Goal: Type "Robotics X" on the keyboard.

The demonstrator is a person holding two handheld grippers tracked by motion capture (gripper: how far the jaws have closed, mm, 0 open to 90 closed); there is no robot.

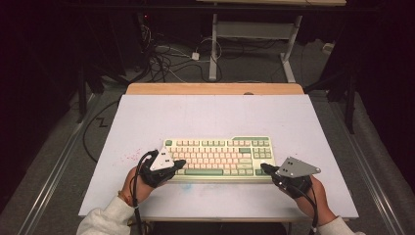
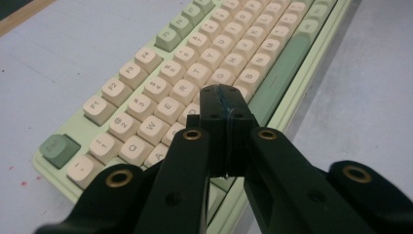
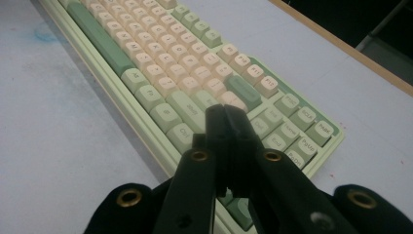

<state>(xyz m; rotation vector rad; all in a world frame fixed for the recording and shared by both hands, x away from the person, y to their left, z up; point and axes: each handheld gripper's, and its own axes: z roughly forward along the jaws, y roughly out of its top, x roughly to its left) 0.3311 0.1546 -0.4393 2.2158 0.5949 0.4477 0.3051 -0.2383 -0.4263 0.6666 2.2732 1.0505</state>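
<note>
A pale green keyboard [image 1: 218,157] with cream and green keys lies on the white table top. My left gripper [image 1: 180,163] hovers over its left end with the jaws pressed together and nothing between them. In the left gripper view the shut tips [image 2: 224,95] sit above the letter keys [image 2: 195,73], near the green space bar [image 2: 280,78]. My right gripper [image 1: 264,168] is over the keyboard's right end, jaws shut and empty. In the right gripper view its tips [image 3: 226,114] hang above the keys by the green enter key [image 3: 243,90] and the navigation cluster [image 3: 292,126].
The white table top [image 1: 210,115] has a wooden strip [image 1: 215,88] along its far edge. Beyond it stand a desk frame [image 1: 254,34] and loose cables [image 1: 166,58] on the floor. Faint red specks [image 1: 129,156] mark the table left of the keyboard.
</note>
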